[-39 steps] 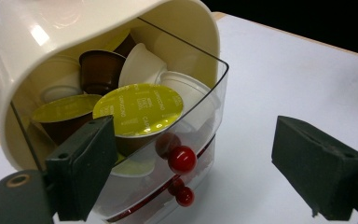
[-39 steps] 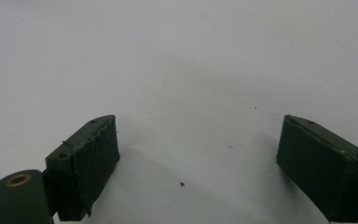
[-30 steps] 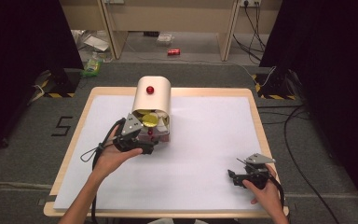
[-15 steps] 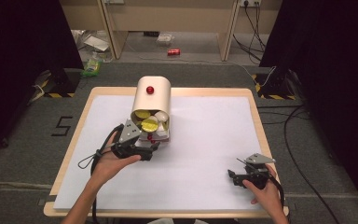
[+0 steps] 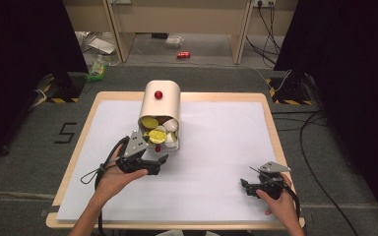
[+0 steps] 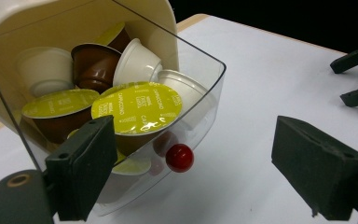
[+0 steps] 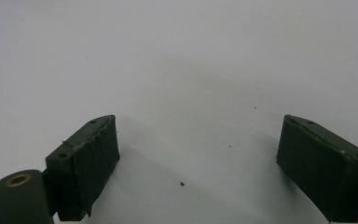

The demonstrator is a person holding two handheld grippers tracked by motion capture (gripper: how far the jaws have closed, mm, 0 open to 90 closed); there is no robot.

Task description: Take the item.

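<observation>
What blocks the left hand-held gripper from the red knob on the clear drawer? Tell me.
Nothing visible does. In the left gripper view the left hand-held gripper is open and empty, and the red knob on the clear drawer front sits ahead between its jaws with only bare white table around it.

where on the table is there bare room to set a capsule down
The white mat lies bare from right of the capsule container to the table's right edge, and along the near edge between the left gripper and right gripper. It is crowded at the clear drawer, with the left gripper close before it.
</observation>
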